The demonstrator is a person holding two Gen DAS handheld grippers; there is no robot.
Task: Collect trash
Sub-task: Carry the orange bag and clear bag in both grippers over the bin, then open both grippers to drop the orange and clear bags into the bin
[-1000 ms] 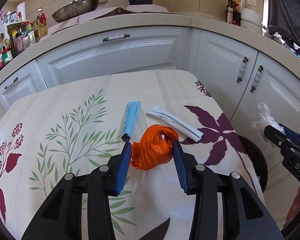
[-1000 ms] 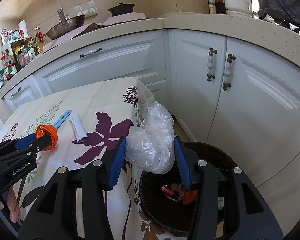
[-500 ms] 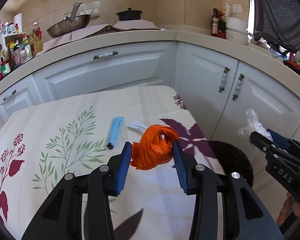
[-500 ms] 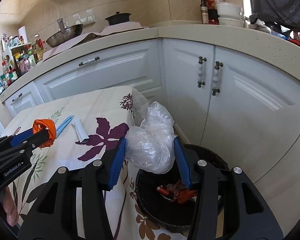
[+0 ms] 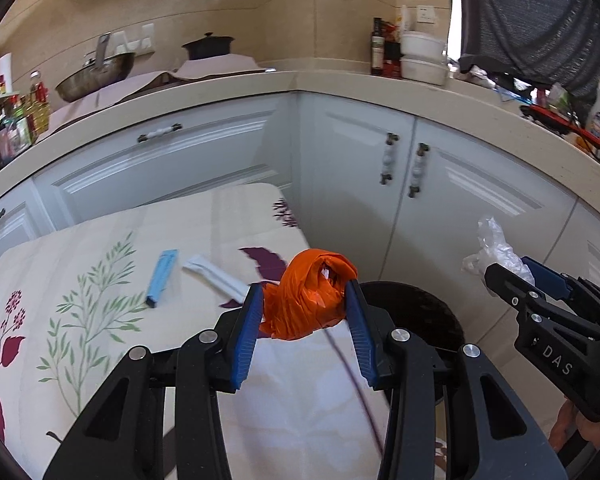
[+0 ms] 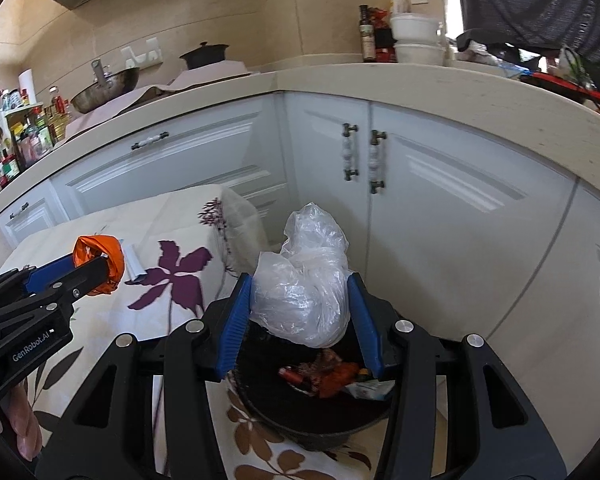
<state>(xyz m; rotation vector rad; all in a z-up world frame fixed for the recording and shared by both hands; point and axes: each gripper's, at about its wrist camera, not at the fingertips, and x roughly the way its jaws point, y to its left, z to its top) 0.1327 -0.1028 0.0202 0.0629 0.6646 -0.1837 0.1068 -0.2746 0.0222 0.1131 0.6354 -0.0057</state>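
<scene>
orange crumpled bag (image 5: pixel 308 294) | clear whitish plastic bag (image 6: pixel 304 284) | black bin (image 6: pixel 324 420), red-orange scraps inside | table (image 5: pixel 100 280) cloth cream, green sprigs, purple and maroon flowers | beside bin on cloth: light-blue packet (image 5: pixel 162 276), white packet (image 5: pixel 216 278) | cabinets (image 6: pixel 440 208) white

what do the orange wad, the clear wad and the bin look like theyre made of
Orange wad in the left claw: thin plastic film, probably a bag; it creases sharply and shines a little. Clear wad in the right claw: see-through plastic film, glossy and crinkled. Bin: dark and round, perhaps plastic; too shadowed to be sure.
</scene>
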